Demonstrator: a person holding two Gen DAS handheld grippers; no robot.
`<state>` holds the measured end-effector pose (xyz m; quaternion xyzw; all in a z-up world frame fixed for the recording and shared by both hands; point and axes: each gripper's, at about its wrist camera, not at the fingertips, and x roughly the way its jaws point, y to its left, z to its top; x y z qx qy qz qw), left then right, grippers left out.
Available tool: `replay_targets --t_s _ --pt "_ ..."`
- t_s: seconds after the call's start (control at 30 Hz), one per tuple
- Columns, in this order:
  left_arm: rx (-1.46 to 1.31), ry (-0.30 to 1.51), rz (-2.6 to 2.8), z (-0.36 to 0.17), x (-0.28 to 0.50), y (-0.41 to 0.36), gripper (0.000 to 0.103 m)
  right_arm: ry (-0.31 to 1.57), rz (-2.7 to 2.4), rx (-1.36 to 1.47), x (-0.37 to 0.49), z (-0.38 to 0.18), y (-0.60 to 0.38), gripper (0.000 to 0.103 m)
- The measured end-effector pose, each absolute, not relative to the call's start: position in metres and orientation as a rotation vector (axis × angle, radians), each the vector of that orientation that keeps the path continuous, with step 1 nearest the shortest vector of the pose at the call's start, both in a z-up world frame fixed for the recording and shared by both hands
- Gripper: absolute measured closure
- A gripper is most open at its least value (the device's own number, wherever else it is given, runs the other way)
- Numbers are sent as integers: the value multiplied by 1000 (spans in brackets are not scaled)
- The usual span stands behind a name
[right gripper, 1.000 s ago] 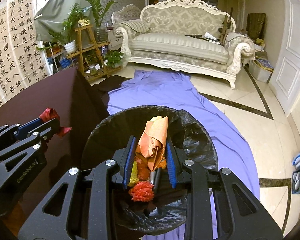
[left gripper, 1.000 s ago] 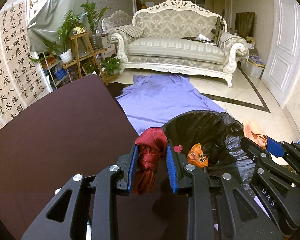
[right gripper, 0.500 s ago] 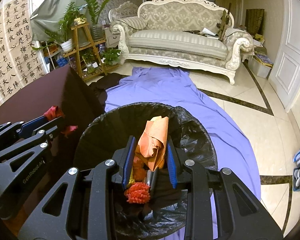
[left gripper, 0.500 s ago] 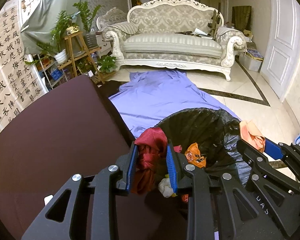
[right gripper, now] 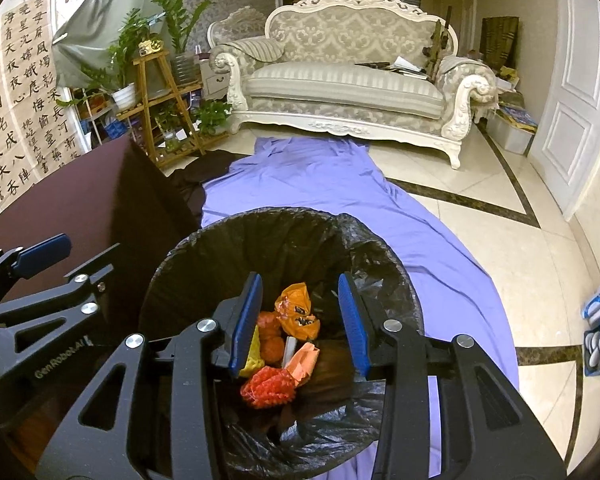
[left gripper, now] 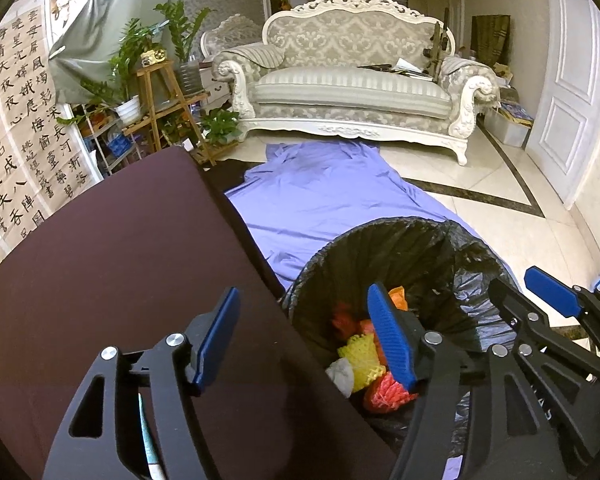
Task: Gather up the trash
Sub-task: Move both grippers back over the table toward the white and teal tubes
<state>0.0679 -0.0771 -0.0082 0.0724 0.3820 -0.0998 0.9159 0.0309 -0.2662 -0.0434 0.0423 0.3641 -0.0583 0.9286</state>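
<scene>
I have both grippers over the bin (right gripper: pixel 284 232), which stands on the blue sheet (right gripper: pixel 340 184) just beside the dark table (left gripper: pixel 100 260). My left gripper (left gripper: pixel 300 336) is opening, nothing between its jaws; it straddles the table edge and the bin's rim. My right gripper (right gripper: pixel 298 316) is opening too, also empty, right above the bin's mouth. The trash (right gripper: pixel 284 340) lies in the bottom of the black liner: orange wrappers, a red foam net, a yellow one. It all looks light, soft and crushable to me. For any further piece I'd pinch a bunched fold across its middle, since thin film slips.
</scene>
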Motion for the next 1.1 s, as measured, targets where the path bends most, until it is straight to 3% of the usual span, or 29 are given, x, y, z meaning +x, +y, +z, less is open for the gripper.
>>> replay_targets --t_s 1.1 --pt "30 819 5 -10 18 58 37 749 54 17 4 -32 -171 64"
